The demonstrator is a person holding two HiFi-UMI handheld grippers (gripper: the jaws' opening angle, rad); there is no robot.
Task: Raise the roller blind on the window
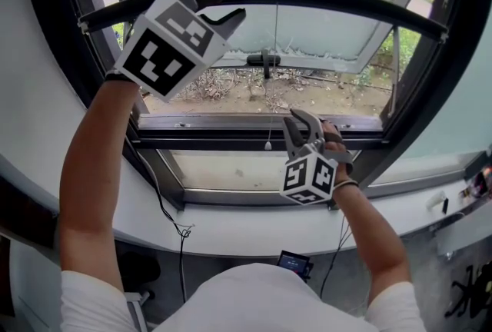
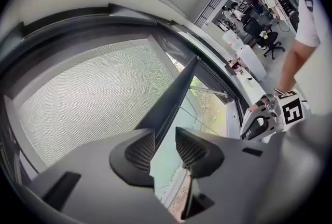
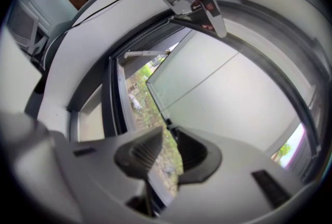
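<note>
L gripper [image 1: 233,1] nearest: jaws part open, blind bar [image 1: 346,4] by one pad [image 2: 140,151], gap at other. R gripper [image 1: 298,121]: narrower gap, nothing between, near window frame [image 1: 254,140].

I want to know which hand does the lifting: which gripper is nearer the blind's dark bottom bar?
Left. The left gripper is up at the bottom bar, jaws right by it; the right gripper is well below it, near the lower window frame.
</note>
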